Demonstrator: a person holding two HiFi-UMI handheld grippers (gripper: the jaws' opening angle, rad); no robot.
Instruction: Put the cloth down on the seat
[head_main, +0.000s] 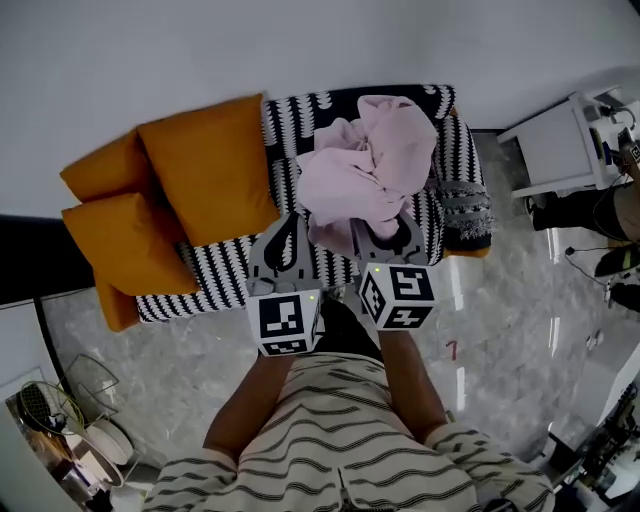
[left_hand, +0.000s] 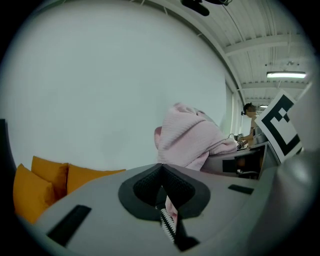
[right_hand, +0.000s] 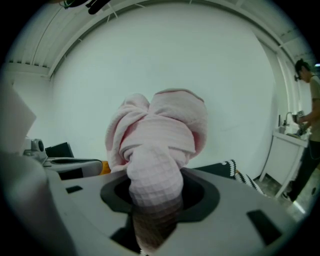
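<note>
Cloth (head_main: 365, 165), pink and waffle-textured, sits bunched just beyond the tips of both tongs, held over the right half of the sofa seat (head_main: 225, 265). The coming move turns on that: the black-and-white patterned seat lies below and ahead of the tongs, so the bundle probably needs only to go down and slightly forward to land. The left tongs (head_main: 296, 225) are pinched nearly together on a thin fold of the cloth's edge. The right tongs (head_main: 385, 228) stand wide but are clamped on a thick rolled wad of it, so the right hand seems to carry most of the bulk. Both tongs sit side by side, near each other, pointing toward the backrest (head_main: 295, 115), and neither is clearly nearer the seat. Crumpled as it is, the cloth shows no firm long axis; if anything it runs away from the tongs toward the backrest. Left of the left tongs, orange cushions (head_main: 205, 165) fill that end of the sofa, apart from the cloth, so the free patch is the one straight ahead. Right of the right tongs is the sofa's fringed arm (head_main: 465, 205), just beside the bundle, and a corner could drape over it on release. Whether the cloth touches the seat cannot be told from above. A white cart (head_main: 560, 145) stands farther right, out of the way.
</note>
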